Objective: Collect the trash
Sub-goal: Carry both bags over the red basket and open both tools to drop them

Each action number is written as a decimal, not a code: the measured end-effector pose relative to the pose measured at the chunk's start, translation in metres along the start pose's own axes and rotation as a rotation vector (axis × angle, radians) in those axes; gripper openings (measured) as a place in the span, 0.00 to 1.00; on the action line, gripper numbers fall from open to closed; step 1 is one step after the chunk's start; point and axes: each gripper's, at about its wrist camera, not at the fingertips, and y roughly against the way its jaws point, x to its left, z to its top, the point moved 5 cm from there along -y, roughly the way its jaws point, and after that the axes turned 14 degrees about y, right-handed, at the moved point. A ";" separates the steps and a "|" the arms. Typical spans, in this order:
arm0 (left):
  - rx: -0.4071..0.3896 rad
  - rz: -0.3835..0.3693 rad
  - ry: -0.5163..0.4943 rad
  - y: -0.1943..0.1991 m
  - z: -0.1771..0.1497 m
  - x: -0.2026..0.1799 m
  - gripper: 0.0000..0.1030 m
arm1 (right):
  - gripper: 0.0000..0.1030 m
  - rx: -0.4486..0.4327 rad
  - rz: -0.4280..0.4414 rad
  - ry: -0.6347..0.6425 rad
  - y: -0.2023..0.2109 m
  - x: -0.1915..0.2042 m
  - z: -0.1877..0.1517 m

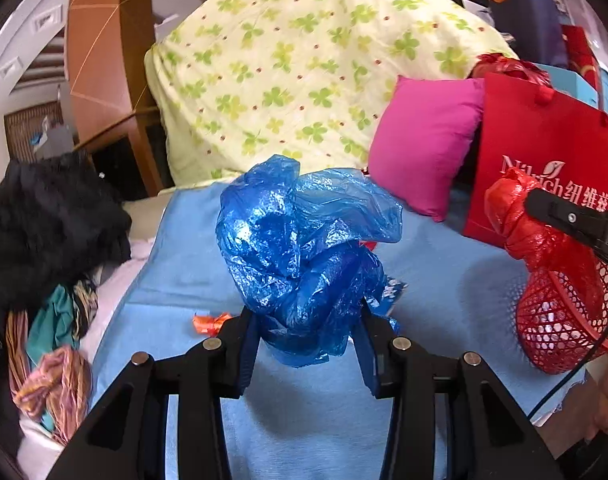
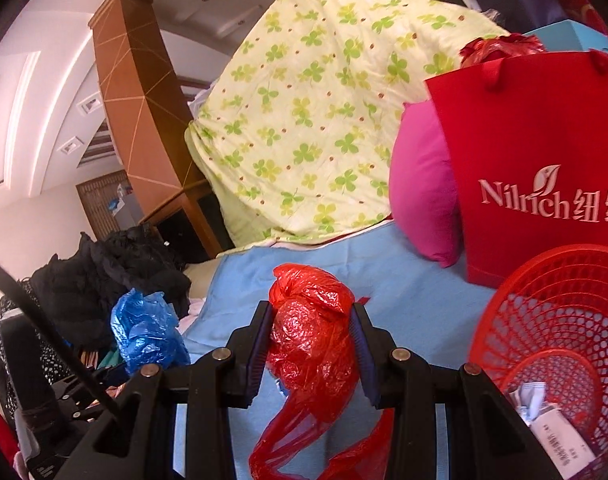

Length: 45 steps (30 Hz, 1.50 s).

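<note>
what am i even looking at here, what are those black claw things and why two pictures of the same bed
The black claws are hand-held grippers. A person carries one in each hand and squeezes its two fingers shut to pick things up. Each gripper has a wide-angle camera looking forward along its fingers, so you get two pictures of the same scene: one from the left hand, one from the right.

In the left view, the left gripper is shut on a crumpled blue plastic bag. In the right view, the right gripper is shut on a crumpled red plastic bag. Each bag also shows at the edge of the other view.

Below lies a light blue sheet. On it are a red mesh basket with some paper scraps inside, a red gift bag, a pink cushion and a small orange wrapper.
</note>
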 end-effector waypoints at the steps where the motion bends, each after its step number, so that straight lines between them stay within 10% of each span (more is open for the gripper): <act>1: -0.002 -0.001 -0.006 0.002 0.001 -0.005 0.43 | 0.40 -0.004 -0.002 -0.005 0.003 -0.004 0.001; 31: -0.045 -0.087 -0.222 0.027 0.002 -0.146 0.44 | 0.40 -0.094 -0.113 -0.190 0.074 -0.122 0.003; 45: -0.001 -0.238 -0.291 0.031 -0.012 -0.223 0.46 | 0.43 -0.120 -0.188 -0.347 0.108 -0.189 -0.012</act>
